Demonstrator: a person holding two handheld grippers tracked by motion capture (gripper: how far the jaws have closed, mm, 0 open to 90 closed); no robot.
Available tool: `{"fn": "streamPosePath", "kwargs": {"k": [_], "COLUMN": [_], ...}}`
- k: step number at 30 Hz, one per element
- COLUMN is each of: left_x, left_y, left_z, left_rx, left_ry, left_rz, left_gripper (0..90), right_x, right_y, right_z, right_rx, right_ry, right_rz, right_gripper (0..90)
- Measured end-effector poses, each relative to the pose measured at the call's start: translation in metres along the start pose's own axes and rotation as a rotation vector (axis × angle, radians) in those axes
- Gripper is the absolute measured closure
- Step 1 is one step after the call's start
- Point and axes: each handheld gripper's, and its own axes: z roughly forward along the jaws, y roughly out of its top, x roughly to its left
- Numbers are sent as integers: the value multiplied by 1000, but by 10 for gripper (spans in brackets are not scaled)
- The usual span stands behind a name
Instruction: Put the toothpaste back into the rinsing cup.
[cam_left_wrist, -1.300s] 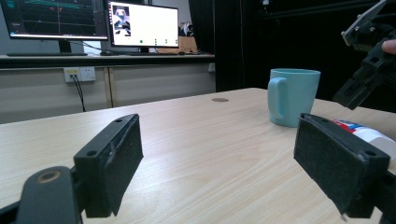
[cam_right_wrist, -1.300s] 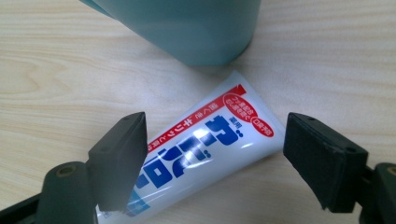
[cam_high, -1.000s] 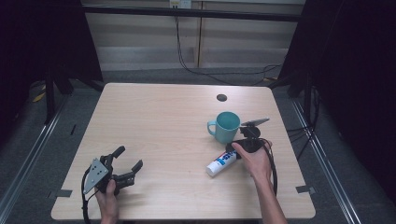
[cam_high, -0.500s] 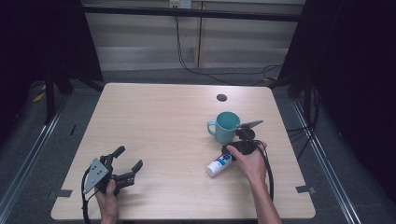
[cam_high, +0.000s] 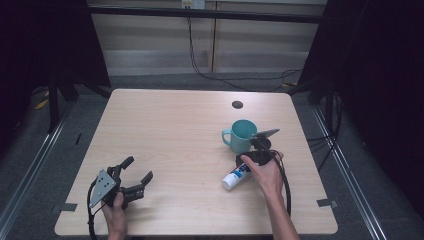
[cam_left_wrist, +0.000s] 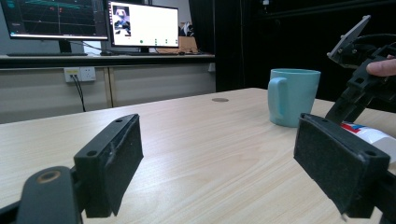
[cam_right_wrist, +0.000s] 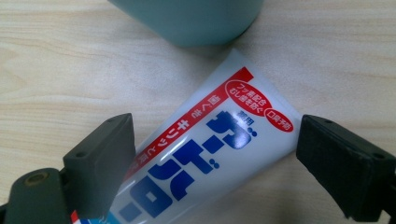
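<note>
A white toothpaste tube (cam_high: 234, 177) with blue and red print lies on the wooden table (cam_high: 175, 125), just in front of a teal mug (cam_high: 241, 135). My right gripper (cam_high: 247, 164) points down over the tube's flat end. In the right gripper view the tube (cam_right_wrist: 224, 135) lies slantwise between the jaws, which have just been opening. The right pad stands clear of it and the left pad is at its edge. The mug (cam_right_wrist: 196, 18) is just beyond. My left gripper (cam_high: 138, 168) rests open and empty at the table's front left, facing the mug (cam_left_wrist: 292, 95).
A small dark round hole (cam_high: 237, 104) marks the table behind the mug. Monitors (cam_left_wrist: 142, 23) stand on a bench beyond the table. Black curtains hang on both sides, and cables trail on the floor at the back.
My right hand has shifted a little to the left, bringing its gripper over the tube's flat end. The tube, the mug and the left gripper have not moved.
</note>
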Motion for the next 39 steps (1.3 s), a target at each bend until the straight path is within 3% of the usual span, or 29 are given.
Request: {"fn": "streamPosePath", "kwargs": {"k": [13, 19, 22, 24, 27, 33, 39], "left_x": [0, 0, 0, 0, 0, 0, 0], "left_y": [0, 0, 0, 0, 0, 0, 0], "left_z": [0, 0, 0, 0, 0, 0, 0], "left_rx": [-1, -1, -5, -4, -4, -4, -6], "left_ry": [0, 0, 2, 0, -1, 0, 0], "left_rz": [-3, -2, -4, 1, 2, 1, 0], "left_gripper": [154, 154, 154, 154, 154, 154, 154], "right_x": [-2, 2, 3, 4, 3, -1, -2], "right_y": [0, 2, 2, 1, -2, -3, -4], "right_z": [2, 4, 8, 6, 5, 1, 0], "right_rx": [34, 40, 64, 55, 40, 92, 108], "right_ry": [14, -13, 1, -17, -17, -4, 3], "right_rz": [16, 9, 12, 7, -7, -49, -153], "right_gripper": [125, 121, 152, 205, 257, 333, 353]}}
